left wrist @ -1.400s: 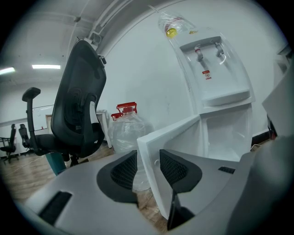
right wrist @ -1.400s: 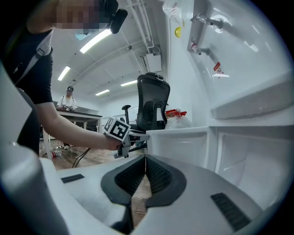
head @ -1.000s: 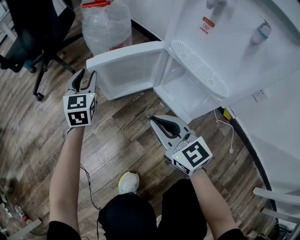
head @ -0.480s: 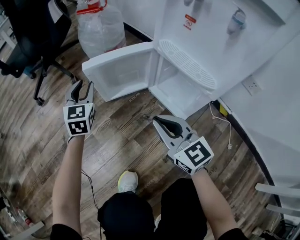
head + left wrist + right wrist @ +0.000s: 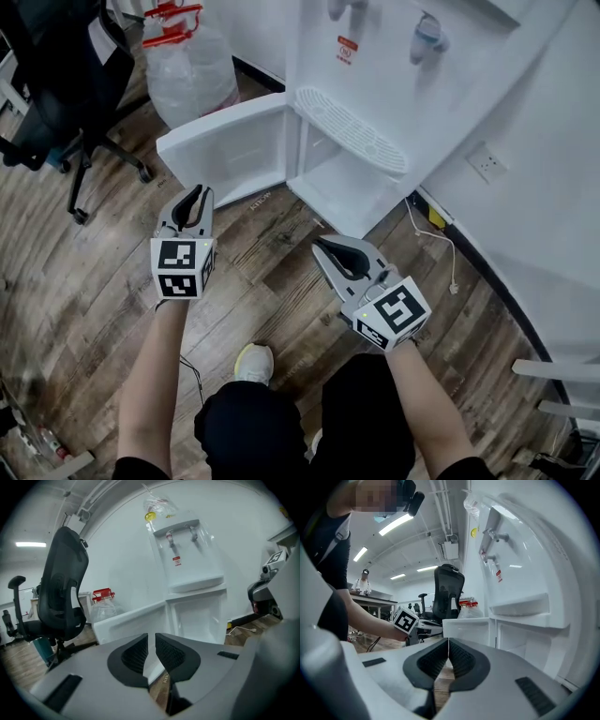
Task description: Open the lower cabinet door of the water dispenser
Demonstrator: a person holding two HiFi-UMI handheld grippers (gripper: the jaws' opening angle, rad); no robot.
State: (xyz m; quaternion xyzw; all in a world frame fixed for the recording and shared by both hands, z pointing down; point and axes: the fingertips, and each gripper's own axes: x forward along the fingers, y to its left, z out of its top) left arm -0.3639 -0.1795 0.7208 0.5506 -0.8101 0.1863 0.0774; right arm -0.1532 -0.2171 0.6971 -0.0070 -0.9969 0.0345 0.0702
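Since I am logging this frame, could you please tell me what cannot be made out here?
- Red label on the water dispenser: print too small in every view.
- Lower cabinet: head view, upper inside hidden by the drip tray.
- Water dispenser's top: head view, cut off by the upper edge.
- Office chair: head view, cut off by the left edge.

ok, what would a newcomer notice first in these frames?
The white water dispenser stands at top centre, its lower cabinet door swung wide open to the left. Below, over the wood floor, the left hand-held gripper has just been closing its jaws, nothing between them, and the right hand-held gripper is shut and empty.
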